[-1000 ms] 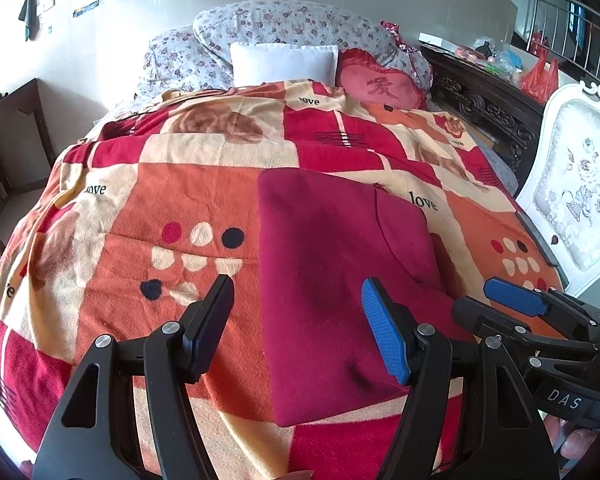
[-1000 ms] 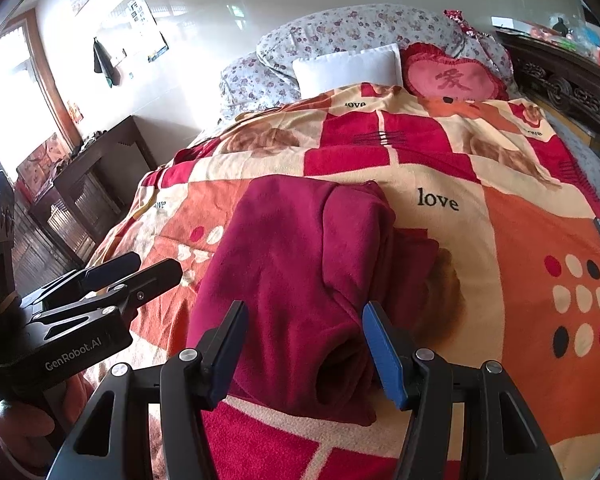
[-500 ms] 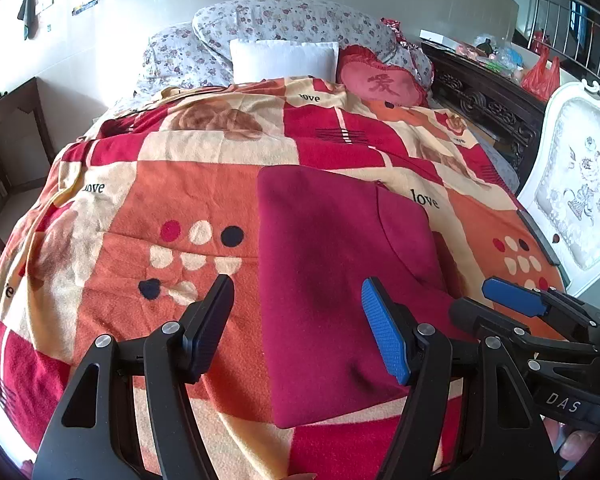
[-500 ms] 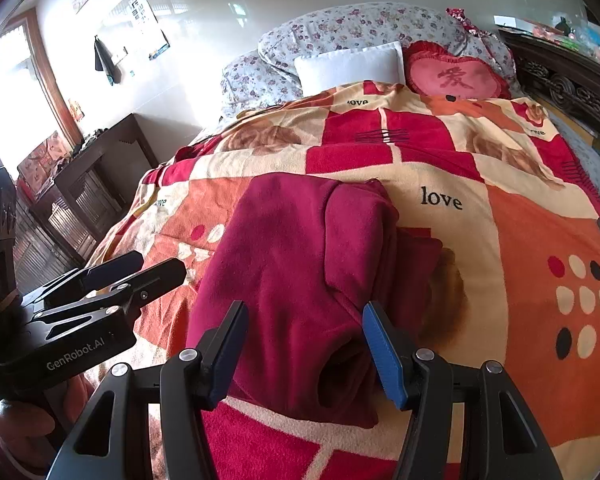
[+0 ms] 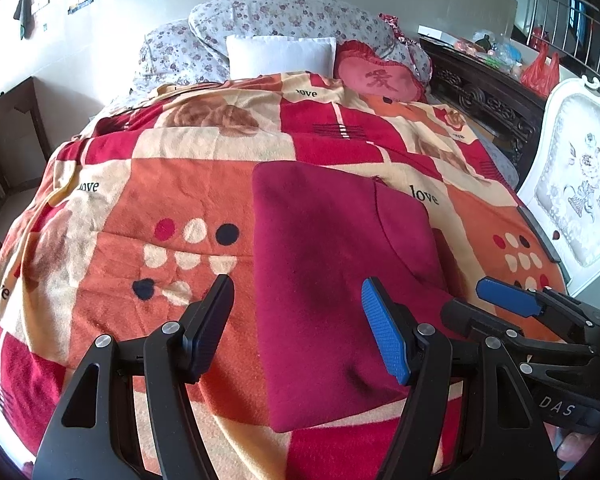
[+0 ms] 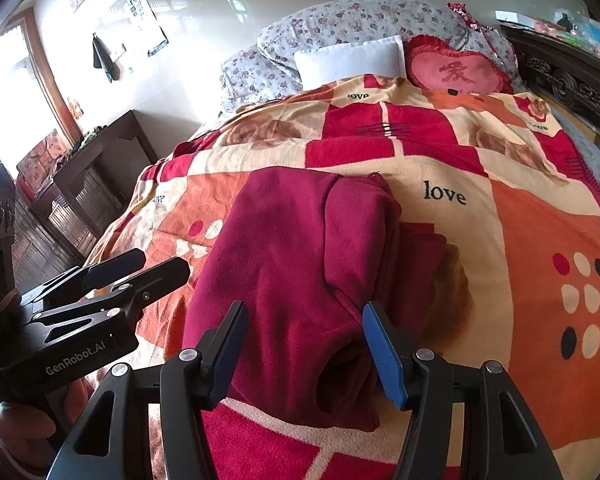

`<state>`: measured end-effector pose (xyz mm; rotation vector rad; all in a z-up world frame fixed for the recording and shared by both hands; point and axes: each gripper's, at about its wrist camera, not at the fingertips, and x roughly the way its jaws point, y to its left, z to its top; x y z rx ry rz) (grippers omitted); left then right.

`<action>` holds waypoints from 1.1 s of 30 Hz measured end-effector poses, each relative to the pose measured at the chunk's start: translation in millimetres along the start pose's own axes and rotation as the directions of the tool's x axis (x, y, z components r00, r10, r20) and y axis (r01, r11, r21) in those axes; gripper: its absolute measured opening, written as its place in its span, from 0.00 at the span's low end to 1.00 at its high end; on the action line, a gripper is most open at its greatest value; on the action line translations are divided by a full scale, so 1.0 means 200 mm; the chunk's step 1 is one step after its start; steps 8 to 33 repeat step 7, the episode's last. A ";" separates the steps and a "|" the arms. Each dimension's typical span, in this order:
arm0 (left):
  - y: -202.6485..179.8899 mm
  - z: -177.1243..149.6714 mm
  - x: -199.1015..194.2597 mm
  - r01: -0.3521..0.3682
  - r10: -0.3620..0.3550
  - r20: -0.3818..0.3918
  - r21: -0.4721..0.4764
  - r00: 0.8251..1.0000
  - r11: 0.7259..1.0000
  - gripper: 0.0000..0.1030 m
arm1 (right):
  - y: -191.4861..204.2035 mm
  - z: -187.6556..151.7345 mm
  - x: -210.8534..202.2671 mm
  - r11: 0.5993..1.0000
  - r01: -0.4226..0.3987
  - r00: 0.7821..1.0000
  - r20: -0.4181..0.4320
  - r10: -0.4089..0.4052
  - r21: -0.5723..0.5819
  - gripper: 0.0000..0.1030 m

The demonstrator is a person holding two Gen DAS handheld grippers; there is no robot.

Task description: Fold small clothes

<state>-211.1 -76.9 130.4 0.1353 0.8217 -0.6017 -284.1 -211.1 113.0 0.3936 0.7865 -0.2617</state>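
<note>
The left tongs [image 5: 298, 330] and the right tongs [image 6: 304, 348] both hang released above the near end of the bed, jaws apart with nothing between them, side by side and angled down toward the cloth. Compared with the views from a second ago, practically nothing has changed: neither pair has shifted or altered its gap, and the garment lies in the same shape. That stillness, after the cloth has been let go, suggests one fold is finished and the person is pausing before the next.

The maroon fleece garment [image 5: 340, 280] lies flat on the patterned blanket [image 5: 172, 200], towards the near edge of the bed. Its left side is smooth and straight. On its right side a sleeve [image 6: 360, 240] has been turned in over the body, and the open cuff [image 6: 340, 380] faces the right wrist camera, just below the right tongs.

The piece looks folded lengthwise only, so a crosswise fold probably remains. The loose cuff end may spill out when the near hem is lifted.
</note>
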 end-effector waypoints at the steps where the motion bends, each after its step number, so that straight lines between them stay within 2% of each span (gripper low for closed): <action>1: 0.01 0.00 0.00 0.002 -0.002 0.002 -0.004 1.000 1.000 0.65 | 0.00 0.00 0.00 1.000 -0.001 1.000 -0.002 0.001 0.000 0.56; 7: 0.06 0.01 0.04 -0.006 0.006 0.006 -0.013 1.000 1.000 0.65 | -0.02 -0.01 0.05 1.000 0.002 1.000 -0.021 -0.002 0.006 0.56; 33: 0.06 0.01 0.04 -0.006 0.006 0.006 -0.013 1.000 1.000 0.65 | -0.02 -0.01 0.05 1.000 0.002 1.000 -0.021 -0.002 0.006 0.56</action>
